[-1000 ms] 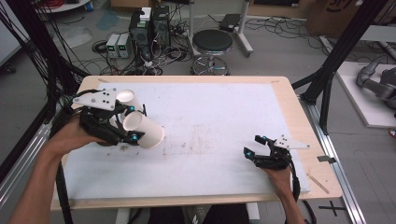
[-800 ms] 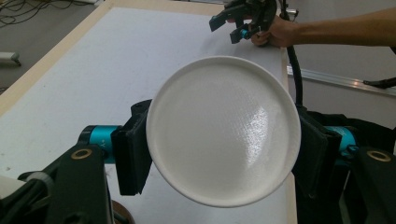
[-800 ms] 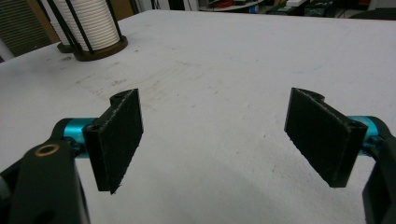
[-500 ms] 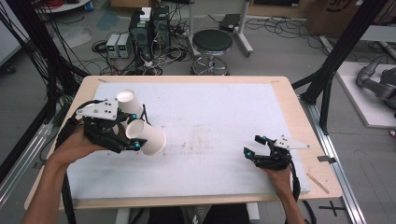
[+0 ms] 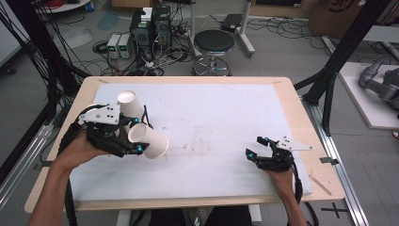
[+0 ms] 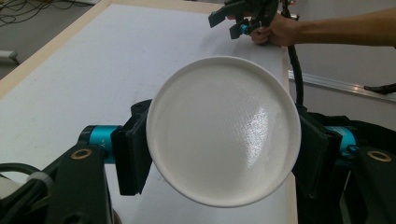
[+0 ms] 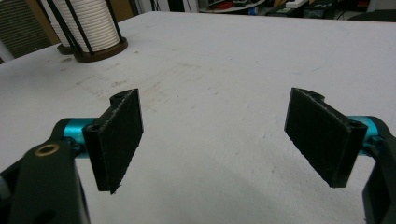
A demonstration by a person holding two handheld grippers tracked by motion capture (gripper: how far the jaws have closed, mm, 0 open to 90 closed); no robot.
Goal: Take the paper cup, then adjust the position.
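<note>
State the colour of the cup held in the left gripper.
White; the cup shows best in the left gripper view.

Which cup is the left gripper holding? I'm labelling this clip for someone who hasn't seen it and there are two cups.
Look at the left part of the white table, where the left gripper is. The held cup is clamped between its jaws, lying sideways. The other cup sits just behind it, further from the person, and isn't gripped.

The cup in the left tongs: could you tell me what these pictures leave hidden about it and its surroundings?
- Inside of the held cup: its closed base faces the camera in the left gripper view, and the high view shows its side.
- Holder base under the cup stack: hidden in the high view by the left tongs and hand.
- Stack top: cut off by the right gripper view's upper edge.
</note>
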